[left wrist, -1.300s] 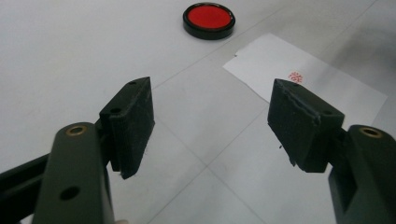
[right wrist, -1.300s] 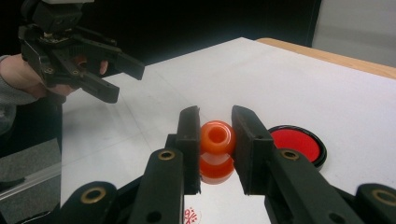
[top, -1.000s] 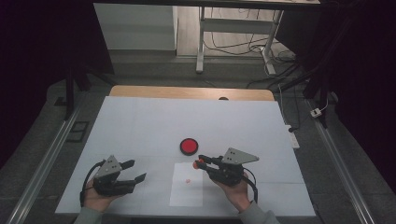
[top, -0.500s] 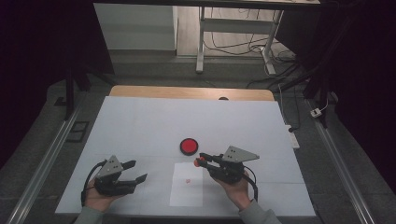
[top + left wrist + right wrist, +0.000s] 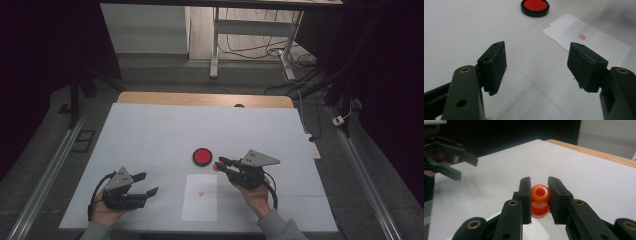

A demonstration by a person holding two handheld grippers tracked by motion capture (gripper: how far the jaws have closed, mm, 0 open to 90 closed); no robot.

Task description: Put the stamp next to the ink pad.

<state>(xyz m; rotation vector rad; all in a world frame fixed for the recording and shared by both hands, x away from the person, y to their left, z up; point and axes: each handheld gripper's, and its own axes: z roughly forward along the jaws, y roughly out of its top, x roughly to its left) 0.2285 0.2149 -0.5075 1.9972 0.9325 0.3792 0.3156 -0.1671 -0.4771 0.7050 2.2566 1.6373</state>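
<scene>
My right gripper (image 5: pixel 219 165) is shut on a small orange stamp (image 5: pixel 217 167), held just right of the red ink pad (image 5: pixel 202 156) and above the far edge of the white paper (image 5: pixel 200 205). In the right gripper view the orange stamp (image 5: pixel 539 198) sits pinched between the two black pads of that gripper (image 5: pixel 539 182). The paper (image 5: pixel 596 45) carries one small red stamp mark (image 5: pixel 582 37). Low at the table's front left, my left gripper (image 5: pixel 150 183) stands open with nothing between its jaws, and it (image 5: pixel 536 62) points toward the ink pad (image 5: pixel 535 5).
A white sheet covers the table (image 5: pixel 150 130), with a wooden edge (image 5: pixel 200 99) at the far side. Beyond it stand metal legs and cables on the floor. The left gripper (image 5: pixel 467 168) shows far off in the right gripper view.
My right gripper has carried the orange stamp slightly away from the paper, up beside the ink pad. The left gripper has kept still.
</scene>
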